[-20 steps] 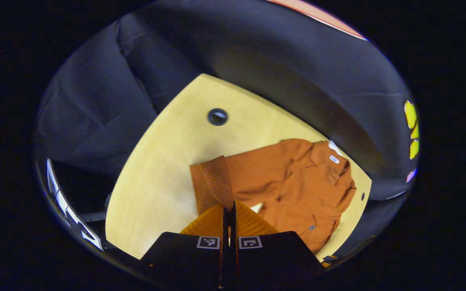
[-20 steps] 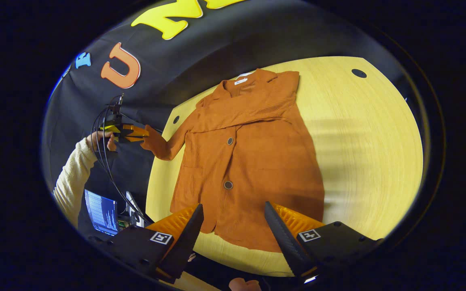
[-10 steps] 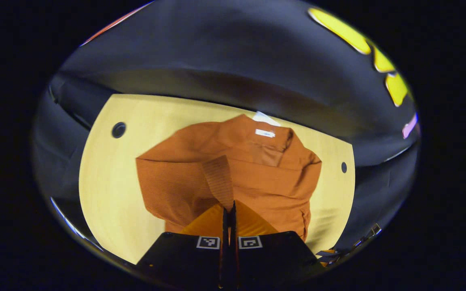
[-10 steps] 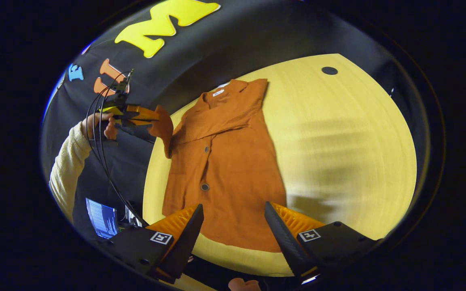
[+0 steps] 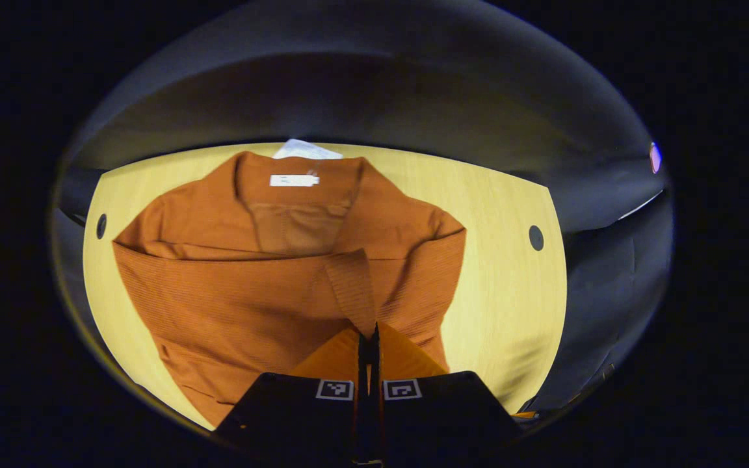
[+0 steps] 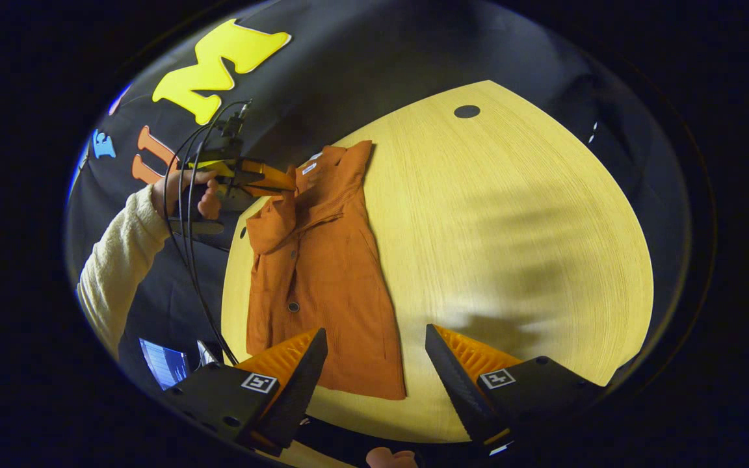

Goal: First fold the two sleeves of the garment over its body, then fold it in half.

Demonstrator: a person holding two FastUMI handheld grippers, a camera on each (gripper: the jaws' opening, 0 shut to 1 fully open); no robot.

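Jacket point(image 6: 319, 273) lay flat on the wooden counter point(image 6: 517, 214), collar toward the far wall, one sleeve point(image 5: 218, 299) already crossed over the chest. Left gripper point(image 5: 368, 338) was clamped tight on the ribbed cuff point(image 5: 348, 286) of the other sleeve, holding it lifted above the jacket's upper body; in the right gripper view the same gripper point(image 6: 287, 185) sat near the collar, held by a hand point(image 6: 196, 195) in a cream sleeve. Right gripper point(image 6: 374, 364) hung spread wide and empty above the counter's near edge, just beside the hem.
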